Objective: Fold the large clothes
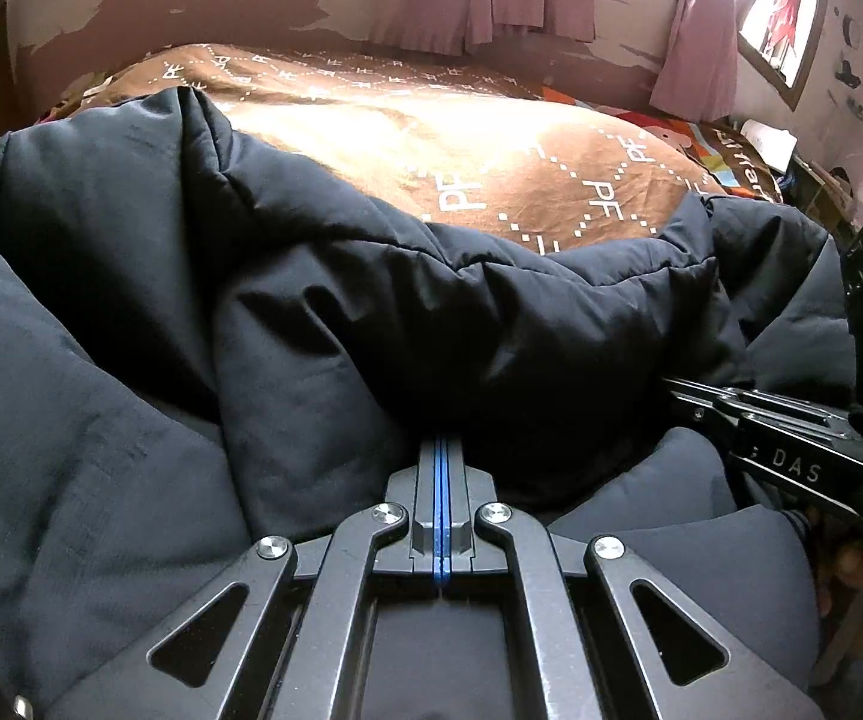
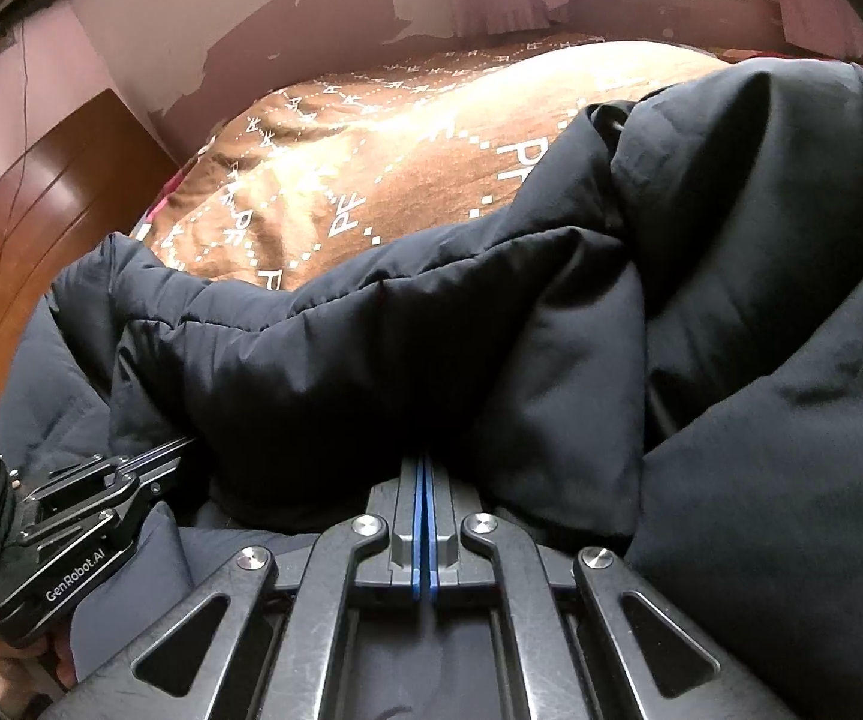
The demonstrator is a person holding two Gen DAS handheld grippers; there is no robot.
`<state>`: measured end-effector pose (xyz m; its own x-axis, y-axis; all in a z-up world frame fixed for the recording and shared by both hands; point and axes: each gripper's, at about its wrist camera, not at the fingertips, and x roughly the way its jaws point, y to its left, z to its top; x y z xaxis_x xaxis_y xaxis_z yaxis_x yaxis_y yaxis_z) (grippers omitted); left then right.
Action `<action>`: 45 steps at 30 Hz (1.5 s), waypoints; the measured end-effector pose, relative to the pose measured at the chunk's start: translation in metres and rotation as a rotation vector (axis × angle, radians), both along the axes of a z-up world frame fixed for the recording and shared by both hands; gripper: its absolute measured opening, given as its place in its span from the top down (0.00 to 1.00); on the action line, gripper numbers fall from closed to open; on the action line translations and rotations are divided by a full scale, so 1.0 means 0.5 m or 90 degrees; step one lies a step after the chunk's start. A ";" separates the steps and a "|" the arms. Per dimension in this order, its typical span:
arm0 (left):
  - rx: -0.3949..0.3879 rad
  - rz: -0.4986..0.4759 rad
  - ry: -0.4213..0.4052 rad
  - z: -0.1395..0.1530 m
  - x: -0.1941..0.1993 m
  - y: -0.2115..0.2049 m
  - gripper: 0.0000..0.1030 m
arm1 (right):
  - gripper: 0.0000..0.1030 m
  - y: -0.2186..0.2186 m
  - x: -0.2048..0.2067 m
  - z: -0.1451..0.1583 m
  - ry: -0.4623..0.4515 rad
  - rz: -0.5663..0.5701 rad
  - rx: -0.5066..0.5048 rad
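Jacket (image 1: 323,324): dark navy, puffy, quilted. Lies rumpled on bed, one padded fold bunched up across its middle.

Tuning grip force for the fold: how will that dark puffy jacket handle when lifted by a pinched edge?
Likely floppy: the jacket sags in soft billows over the bedspread, so unheld parts should droop. Probably light for its bulk, given the puffy quilting. The smooth shell looks slippery; both the left gripper and right gripper are shut on folds, which may creep out.

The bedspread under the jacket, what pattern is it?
Brown bedspread, white dotted diamonds and "PF" letters; left wrist view.
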<state>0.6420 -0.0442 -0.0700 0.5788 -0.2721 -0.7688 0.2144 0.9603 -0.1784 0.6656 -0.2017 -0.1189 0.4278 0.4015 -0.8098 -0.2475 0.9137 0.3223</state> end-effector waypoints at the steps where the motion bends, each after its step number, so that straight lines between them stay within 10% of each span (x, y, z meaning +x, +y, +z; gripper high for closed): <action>1: -0.002 0.000 0.000 0.000 -0.001 0.001 1.00 | 1.00 -0.001 -0.001 0.000 0.000 -0.001 0.000; 7: -0.020 0.001 -0.018 0.025 -0.015 0.008 1.00 | 0.96 -0.005 -0.015 0.016 -0.015 0.001 0.007; 10: -0.030 0.005 -0.043 0.047 -0.029 0.013 0.98 | 0.76 -0.018 -0.034 0.041 -0.045 0.001 0.028; 29: -0.072 0.105 -0.189 0.178 -0.143 0.041 0.07 | 0.10 -0.108 -0.149 0.177 -0.205 -0.127 0.043; 45: -0.010 0.129 -0.270 0.253 -0.262 0.036 0.02 | 0.00 -0.107 -0.244 0.259 -0.278 -0.118 0.003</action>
<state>0.5112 -0.0261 0.0567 0.8837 -0.1311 -0.4492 0.0804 0.9882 -0.1303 0.5435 -0.2550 0.0104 0.7928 0.2898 -0.5362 -0.1939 0.9539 0.2289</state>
